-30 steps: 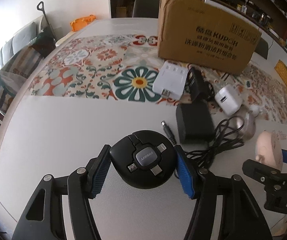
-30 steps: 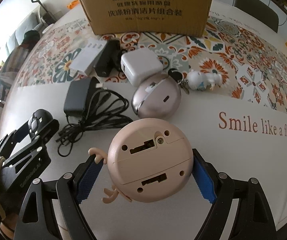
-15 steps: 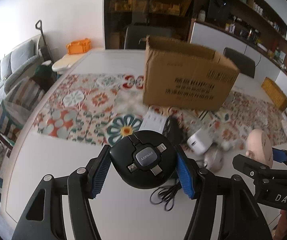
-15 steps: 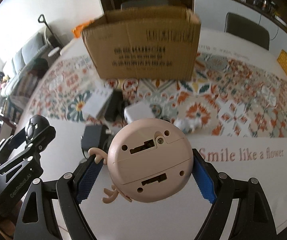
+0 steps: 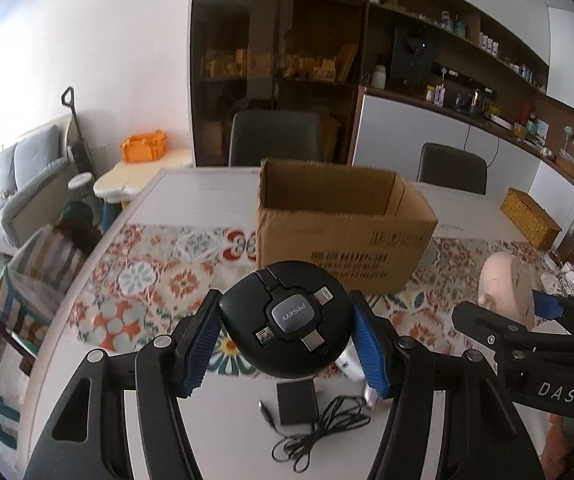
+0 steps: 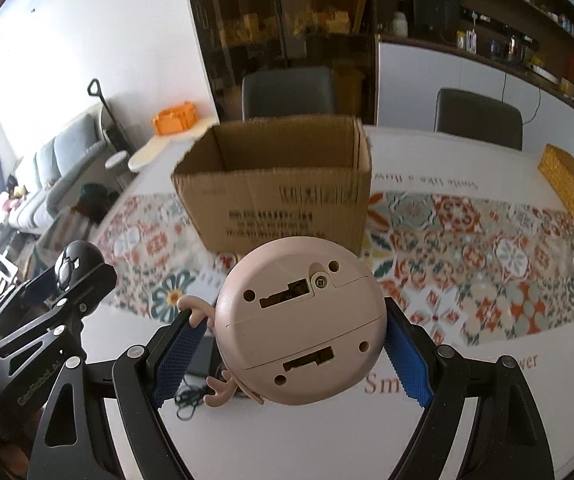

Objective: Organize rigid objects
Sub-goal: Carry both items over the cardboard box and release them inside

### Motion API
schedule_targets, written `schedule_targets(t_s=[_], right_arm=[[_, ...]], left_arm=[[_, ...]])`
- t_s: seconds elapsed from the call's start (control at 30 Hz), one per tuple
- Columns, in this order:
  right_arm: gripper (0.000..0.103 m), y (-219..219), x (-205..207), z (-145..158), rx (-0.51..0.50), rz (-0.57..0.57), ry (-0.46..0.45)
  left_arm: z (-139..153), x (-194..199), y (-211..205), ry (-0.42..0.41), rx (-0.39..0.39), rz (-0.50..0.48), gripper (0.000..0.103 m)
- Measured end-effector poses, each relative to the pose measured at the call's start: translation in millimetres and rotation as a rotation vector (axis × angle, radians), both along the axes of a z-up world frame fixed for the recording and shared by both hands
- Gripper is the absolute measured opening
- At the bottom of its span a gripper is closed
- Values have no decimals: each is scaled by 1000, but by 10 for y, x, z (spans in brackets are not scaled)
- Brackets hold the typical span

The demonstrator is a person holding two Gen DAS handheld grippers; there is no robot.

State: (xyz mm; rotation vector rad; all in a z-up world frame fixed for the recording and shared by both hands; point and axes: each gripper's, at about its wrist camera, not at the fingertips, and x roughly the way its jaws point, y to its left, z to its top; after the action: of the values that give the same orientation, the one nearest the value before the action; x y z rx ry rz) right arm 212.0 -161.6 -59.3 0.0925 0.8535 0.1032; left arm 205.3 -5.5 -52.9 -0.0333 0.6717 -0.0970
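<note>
Above the table point(image 5: 207, 200), the left gripper point(image 5: 287, 340) clamped a round black cable hub point(image 5: 287, 320). The right gripper point(image 6: 299, 336) clamped a pink round gadget point(image 6: 299, 328), both short of the open cardboard box point(image 6: 279, 196).

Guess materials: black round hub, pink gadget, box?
black round hub: likely matte molded plastic, soft even sheen. pink gadget: apparently smooth hard plastic, with seam, screw and cutouts. box: corrugated cardboard, brown, fluted top edges, printed sides.
</note>
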Motion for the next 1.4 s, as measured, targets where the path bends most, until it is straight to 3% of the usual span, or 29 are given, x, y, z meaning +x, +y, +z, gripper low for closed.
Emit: schedule_targets(t_s=[0.33,0.87,1.4], right_arm=[[85,-118,273,209,9,-3,-69],[85,-194,919,339,24,-30,-116],[85,-285,1628,457,22,-44,-41]], left_arm=[[185,325,-113,-42,8,-19,62],[307,1027,-158,-32,-19,-30,62],[399,1722,-268,23,29,-73,62]])
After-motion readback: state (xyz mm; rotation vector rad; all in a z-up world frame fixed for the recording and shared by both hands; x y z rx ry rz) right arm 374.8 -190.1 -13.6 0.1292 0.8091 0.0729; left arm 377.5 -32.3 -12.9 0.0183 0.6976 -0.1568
